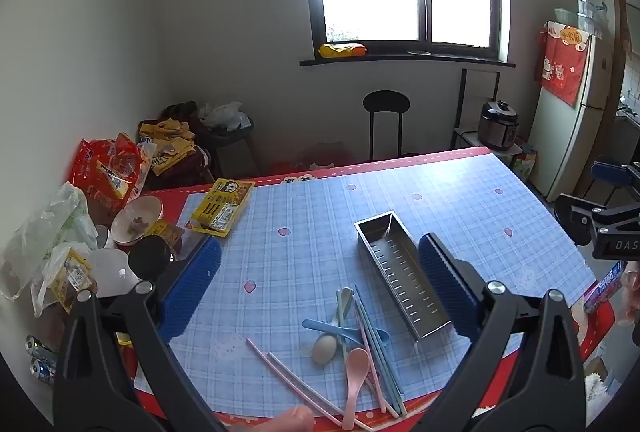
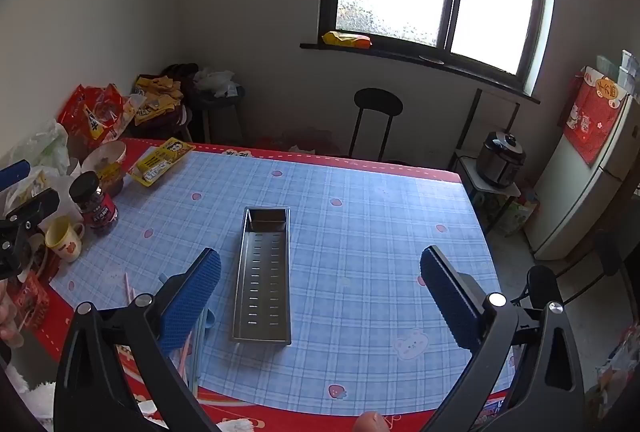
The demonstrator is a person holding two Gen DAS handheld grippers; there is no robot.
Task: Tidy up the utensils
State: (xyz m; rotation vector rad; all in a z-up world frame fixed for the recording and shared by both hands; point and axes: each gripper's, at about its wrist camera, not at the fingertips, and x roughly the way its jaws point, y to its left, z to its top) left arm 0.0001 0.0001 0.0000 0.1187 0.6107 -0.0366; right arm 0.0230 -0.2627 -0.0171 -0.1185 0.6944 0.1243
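A long steel utensil tray (image 1: 404,274) with slotted bottom stands empty on the blue checked tablecloth; it also shows in the right wrist view (image 2: 262,280). Beside its near left lies a pile of plastic utensils: a pink spoon (image 1: 354,376), a blue spoon (image 1: 340,330), a beige spoon (image 1: 326,346), blue-green chopsticks (image 1: 378,344) and pink chopsticks (image 1: 292,376). My left gripper (image 1: 316,282) is open and empty above the pile. My right gripper (image 2: 320,296) is open and empty above the tray's right side; its left finger hides most of the utensils.
Clutter fills the table's left side: a bowl (image 1: 136,218), a dark-lidded jar (image 2: 96,205), a yellow mug (image 2: 66,238), a yellow packet (image 1: 222,205) and snack bags (image 1: 106,167). A black stool (image 1: 386,119) stands beyond the table's far edge.
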